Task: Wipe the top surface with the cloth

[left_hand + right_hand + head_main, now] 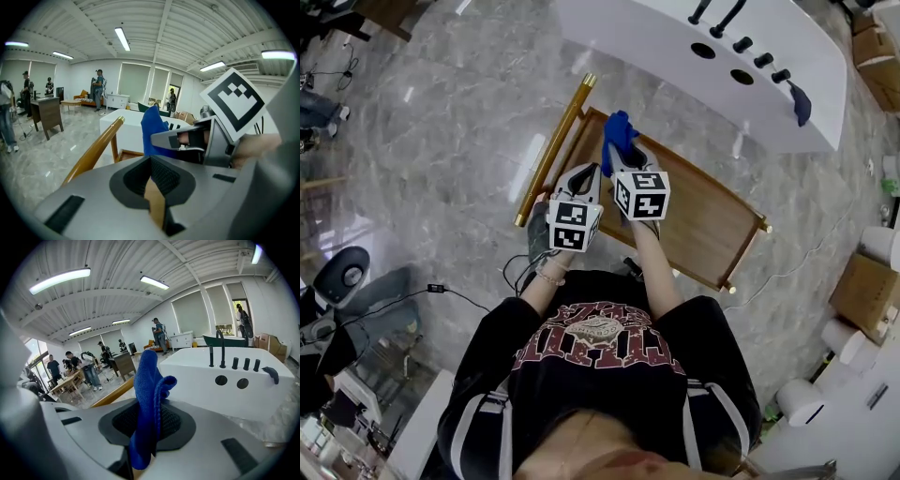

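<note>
- The right claw (147, 414) is seen closed on the blue cloth (149, 380). The cloth is pinched between the jaws and its free end stands up, folded over at the top.
- The left claw (151, 161) is seen with its jaws brought together and nothing gripped between them.
- From the head view, both grippers are held side by side in front of the person's chest, close together. The marker cubes (642, 194) face the camera.
- The cloth is held over the near-left corner region of the wooden desk (712, 225). No contact with the desk top can be made out.
- A brass-coloured rail (553, 155) runs along the left end of the desk, just beside the left gripper. A thinner rail closes the right end.
- In the left gripper view, much of the right side is taken up by the right gripper and its cube. The cloth shows just beyond them.
- A white tub-like unit (769, 84) stands past the far edge of the desk, apart from it. Black fittings (741, 44) and two round holes are set in its top.
- A dark cloth (799, 101) is draped over the tub's right rim.
- Grey marble floor (441, 141) surrounds the desk. Cables (441, 289) are trailed across it near the person's left side.
- Cardboard boxes (867, 291) and white rolls are stacked at the right edge.
- Several people (89, 369) are seen standing well behind, among other furniture.
</note>
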{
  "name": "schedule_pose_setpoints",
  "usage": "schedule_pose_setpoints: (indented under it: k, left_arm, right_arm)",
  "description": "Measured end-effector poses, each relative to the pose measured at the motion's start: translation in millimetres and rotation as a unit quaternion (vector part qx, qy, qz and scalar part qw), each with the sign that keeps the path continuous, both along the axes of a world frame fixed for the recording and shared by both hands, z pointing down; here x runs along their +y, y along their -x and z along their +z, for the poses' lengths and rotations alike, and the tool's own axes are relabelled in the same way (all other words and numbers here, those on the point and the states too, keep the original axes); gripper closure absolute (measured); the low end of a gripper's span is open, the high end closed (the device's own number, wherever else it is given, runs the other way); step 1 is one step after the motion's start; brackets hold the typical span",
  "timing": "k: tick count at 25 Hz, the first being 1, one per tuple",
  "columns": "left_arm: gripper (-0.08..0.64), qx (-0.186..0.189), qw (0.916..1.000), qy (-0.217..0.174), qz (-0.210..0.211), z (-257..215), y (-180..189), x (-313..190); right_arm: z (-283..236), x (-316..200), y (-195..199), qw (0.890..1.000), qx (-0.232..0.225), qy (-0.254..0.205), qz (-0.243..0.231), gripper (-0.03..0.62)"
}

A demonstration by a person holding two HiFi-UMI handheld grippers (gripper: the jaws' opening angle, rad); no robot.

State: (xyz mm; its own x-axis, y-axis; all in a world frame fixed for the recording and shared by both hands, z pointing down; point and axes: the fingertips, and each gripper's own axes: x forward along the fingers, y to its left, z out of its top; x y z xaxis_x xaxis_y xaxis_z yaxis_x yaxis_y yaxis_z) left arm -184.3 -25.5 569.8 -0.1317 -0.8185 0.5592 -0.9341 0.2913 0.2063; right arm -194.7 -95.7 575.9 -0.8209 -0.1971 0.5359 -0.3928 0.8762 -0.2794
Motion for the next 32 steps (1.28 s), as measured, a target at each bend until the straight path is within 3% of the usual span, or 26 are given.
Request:
schedule_pose_setpoints:
  k: [9, 17, 32]
  left_arm:
    - [0.511, 0.037, 0.9984, 0.041, -0.012, 57.7, -6.5, 20.0]
    - [0.511, 0.054, 0.9961, 0.068, -0.017, 88.4, -5.9, 30.8]
    - [0.511, 0.078, 0.9906, 0.113, 0.006, 131.9, -25.9, 42.6]
  right_arm:
    - [57.0, -2.3, 29.3, 0.999, 0.044, 0.012, -0.028, 0.505]
    - [76.8, 0.6, 57.9, 0.998, 0.058, 0.02, -0.035, 0.504]
    - [123.8, -6.3, 75.9, 0.991, 0.132, 0.013, -0.032, 0.505]
